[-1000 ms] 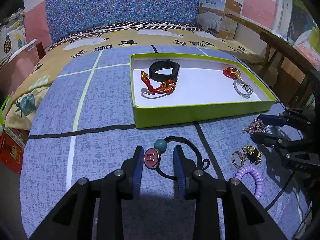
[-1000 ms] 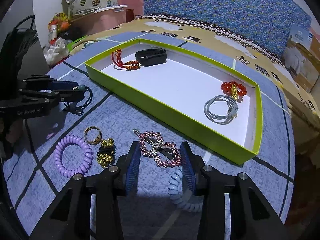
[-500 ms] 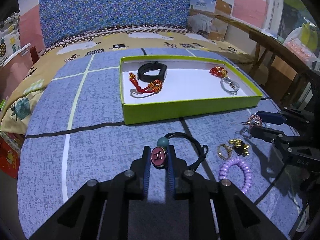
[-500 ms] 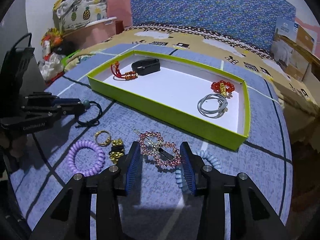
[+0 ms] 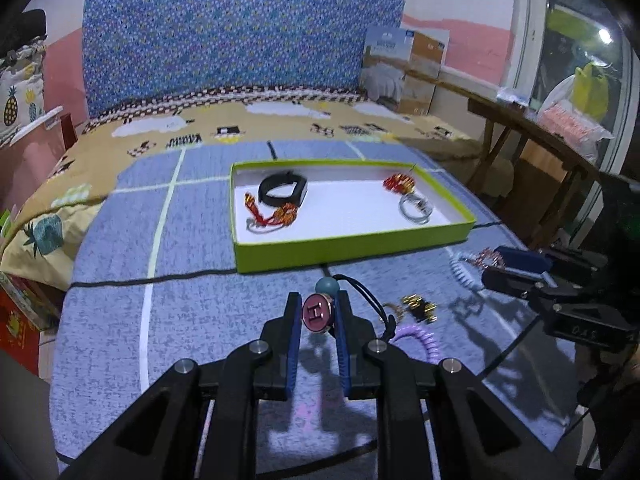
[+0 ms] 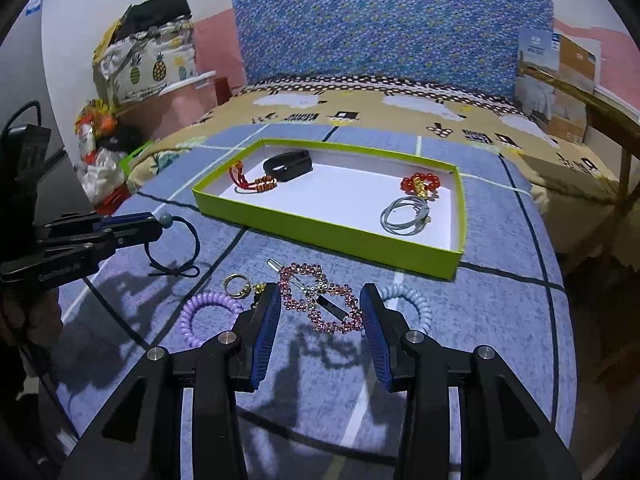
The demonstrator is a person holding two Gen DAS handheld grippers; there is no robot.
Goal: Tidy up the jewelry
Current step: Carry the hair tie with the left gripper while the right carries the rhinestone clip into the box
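A lime-green tray (image 6: 320,227) with a white floor is seen on a blue speckled cover (image 6: 500,300) crossed by black and white lines. A maroon disc marked with a white H (image 5: 317,313) and a teal bead (image 5: 327,286) are shown on a black cord (image 6: 188,248). A pink rhinestone clip (image 6: 320,298), a lilac coil (image 6: 200,316) and a pale blue coil (image 6: 416,300) are visible. Blue pads (image 6: 266,330) are fitted on the black tools.

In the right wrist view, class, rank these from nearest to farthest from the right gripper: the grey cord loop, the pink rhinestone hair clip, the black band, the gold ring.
1. Pink rhinestone hair clip: between the right gripper's fingers.
2. Gold ring: on the cloth, just left of the fingers.
3. Grey cord loop: in the green tray's right end.
4. Black band: at the tray's far left corner.
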